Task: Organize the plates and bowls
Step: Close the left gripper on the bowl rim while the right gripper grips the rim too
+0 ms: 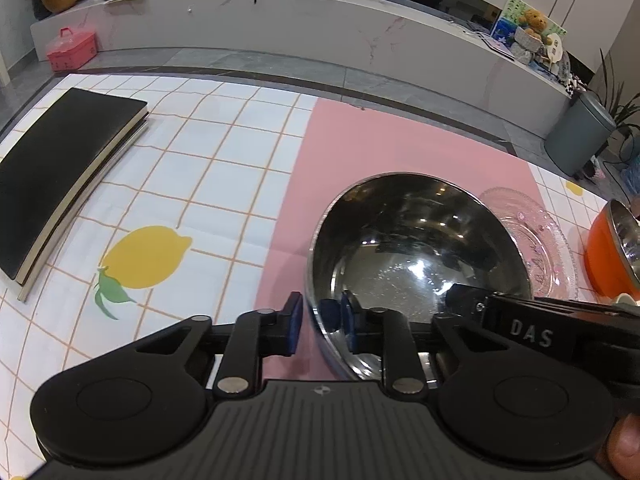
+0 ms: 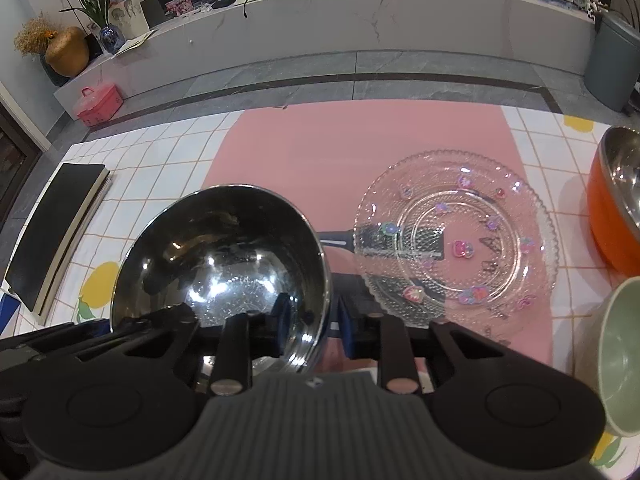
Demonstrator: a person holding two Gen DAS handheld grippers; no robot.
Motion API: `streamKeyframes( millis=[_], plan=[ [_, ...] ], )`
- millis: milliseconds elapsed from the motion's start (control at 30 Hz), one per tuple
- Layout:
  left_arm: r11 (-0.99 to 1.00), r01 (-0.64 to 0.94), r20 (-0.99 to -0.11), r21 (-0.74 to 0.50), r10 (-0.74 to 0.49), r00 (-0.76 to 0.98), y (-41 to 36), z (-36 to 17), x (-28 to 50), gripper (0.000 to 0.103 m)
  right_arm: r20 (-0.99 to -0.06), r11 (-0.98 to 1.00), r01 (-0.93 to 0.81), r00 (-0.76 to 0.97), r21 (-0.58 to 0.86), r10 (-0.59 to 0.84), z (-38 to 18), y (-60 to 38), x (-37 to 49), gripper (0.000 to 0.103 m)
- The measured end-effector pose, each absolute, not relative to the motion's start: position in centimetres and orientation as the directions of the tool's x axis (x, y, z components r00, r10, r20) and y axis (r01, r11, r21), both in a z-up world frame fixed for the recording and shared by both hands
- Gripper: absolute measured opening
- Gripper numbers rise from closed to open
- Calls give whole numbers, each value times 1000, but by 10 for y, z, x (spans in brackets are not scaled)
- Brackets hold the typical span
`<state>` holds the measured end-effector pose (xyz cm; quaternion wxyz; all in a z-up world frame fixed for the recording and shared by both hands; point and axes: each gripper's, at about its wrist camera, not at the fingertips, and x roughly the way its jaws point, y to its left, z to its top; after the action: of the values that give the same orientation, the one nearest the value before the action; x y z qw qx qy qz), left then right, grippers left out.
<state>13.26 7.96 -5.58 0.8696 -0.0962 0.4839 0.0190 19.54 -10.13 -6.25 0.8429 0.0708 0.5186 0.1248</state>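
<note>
My left tongs (image 1: 320, 322) straddle the near-left rim of the steel bowl (image 1: 416, 256), one blue pad outside the wall and one inside; the outer pad looks a little off the metal, so I cannot tell whether they are clamped. My right tongs (image 2: 316, 326) straddle the opposite rim of the same bowl (image 2: 220, 256), one pad inside and one outside, and here too the glare keeps me from judging the grip. The bowl sits between my two tongs, tilted a little, over the pink mat (image 1: 400, 144) on the bench (image 1: 224, 168).

Just beyond my right tongs lies the glass plate (image 2: 456, 236), on the mat, close beside the bowl. Further right stands an orange bowl (image 2: 608, 224) with a steel lining, and nearer me at the right edge a green bowl (image 2: 624, 364).

Well off to the left of my left tongs a black book (image 1: 60, 168) lies on the checked cloth (image 1: 200, 208).
</note>
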Motion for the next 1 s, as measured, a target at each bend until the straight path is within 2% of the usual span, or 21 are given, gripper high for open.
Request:
streamKeyframes(
  millis=[100, 300, 633, 1000],
  plan=[
    [984, -118, -841, -133, -49, 538, 77, -56, 132, 19, -858, 961, -135, 434, 241, 276, -63, -101, 194, 13],
    [982, -119, -830, -149, -59, 555, 80, -53, 129, 15, -859, 956, -115, 420, 272, 295, -63, -107, 194, 12],
    [986, -88, -811, -144, -67, 581, 77, -33, 121, 15, -847, 961, -121, 454, 249, 277, -39, -111, 179, 12],
    [985, -9, -782, -172, -131, 609, 50, -9, 88, 15, -828, 974, -80, 514, 213, 223, -7, -144, 127, 12]
  ],
)
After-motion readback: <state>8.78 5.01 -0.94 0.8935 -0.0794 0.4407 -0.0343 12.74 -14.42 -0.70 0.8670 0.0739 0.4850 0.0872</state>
